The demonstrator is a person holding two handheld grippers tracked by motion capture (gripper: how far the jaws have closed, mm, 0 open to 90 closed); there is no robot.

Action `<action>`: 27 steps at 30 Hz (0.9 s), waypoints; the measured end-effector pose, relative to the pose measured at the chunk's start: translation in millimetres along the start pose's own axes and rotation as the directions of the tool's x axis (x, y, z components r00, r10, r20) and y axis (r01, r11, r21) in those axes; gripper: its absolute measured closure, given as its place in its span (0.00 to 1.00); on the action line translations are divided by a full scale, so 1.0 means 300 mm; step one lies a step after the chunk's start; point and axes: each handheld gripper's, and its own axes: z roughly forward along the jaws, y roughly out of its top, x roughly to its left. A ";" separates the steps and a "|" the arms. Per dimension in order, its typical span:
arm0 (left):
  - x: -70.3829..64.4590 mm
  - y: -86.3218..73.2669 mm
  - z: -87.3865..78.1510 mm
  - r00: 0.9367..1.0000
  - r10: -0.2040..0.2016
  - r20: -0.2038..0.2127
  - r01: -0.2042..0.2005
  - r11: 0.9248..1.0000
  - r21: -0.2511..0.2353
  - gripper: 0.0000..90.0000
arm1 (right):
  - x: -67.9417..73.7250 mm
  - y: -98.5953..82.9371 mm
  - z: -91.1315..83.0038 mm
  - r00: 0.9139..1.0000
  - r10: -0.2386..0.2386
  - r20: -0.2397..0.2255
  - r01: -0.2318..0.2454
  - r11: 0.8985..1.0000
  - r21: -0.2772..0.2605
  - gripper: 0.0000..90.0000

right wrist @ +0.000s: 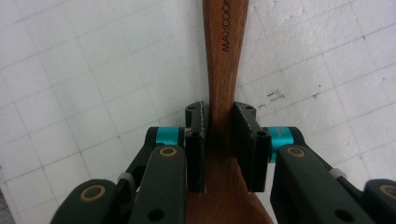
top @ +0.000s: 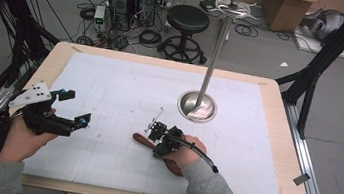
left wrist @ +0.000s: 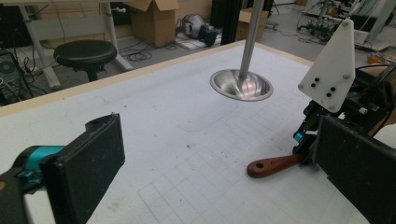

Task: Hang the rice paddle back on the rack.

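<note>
Gripping the wooden spoon (right wrist: 224, 70) at the narrow part of its handle, the right gripper (right wrist: 219, 140) has both black jaws pressed against the wood, one on each side, w/ no gap showing in the right gripper view. Spoon lies flat on the white gridded mat (top: 109, 99), near the table's front-centre; in the high view the handle end (top: 140, 138) pokes out toward the person's left from under the right gripper (top: 159, 134), and the wider end runs back beneath the right hand (top: 187, 154). Printed lettering runs along the handle in the right gripper view, partly cut off at the top edge. In the left gripper view the handle tip (left wrist: 268, 166) shows a small hole, and it rests on the mat just beside the right gripper's jaws. Left gripper (top: 72, 109) sits well apart from the spoon, near the mat's left edge, held in the left hand (top: 23, 135); its jaws stand wide apart w/ nothing between them, clear in the left gripper view (left wrist: 219, 158). Beyond the spoon, toward the table's far side, a steel stand (top: 198, 105) w/ a round dished base rests on the mat, its pole rising upright. Stand and spoon are apart, not touching.
</note>
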 end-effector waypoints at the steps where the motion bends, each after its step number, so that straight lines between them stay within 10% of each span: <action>1: 0.001 0.000 0.001 1.000 0.000 0.002 0.000 1.000 0.002 0.03 | -0.002 -0.002 -0.001 1.000 -0.001 -0.002 0.001 1.000 -0.007 0.83; 17: -0.004 0.008 0.038 1.000 -0.001 0.011 0.001 1.000 -0.014 0.03 | -0.029 -0.049 -0.057 1.000 0.001 0.002 -0.001 0.986 -0.169 0.84; 27: -0.014 0.010 0.087 0.999 0.001 0.037 -0.001 1.000 0.005 0.03 | -0.048 -0.099 -0.152 0.999 0.036 0.020 -0.027 0.942 -0.335 0.84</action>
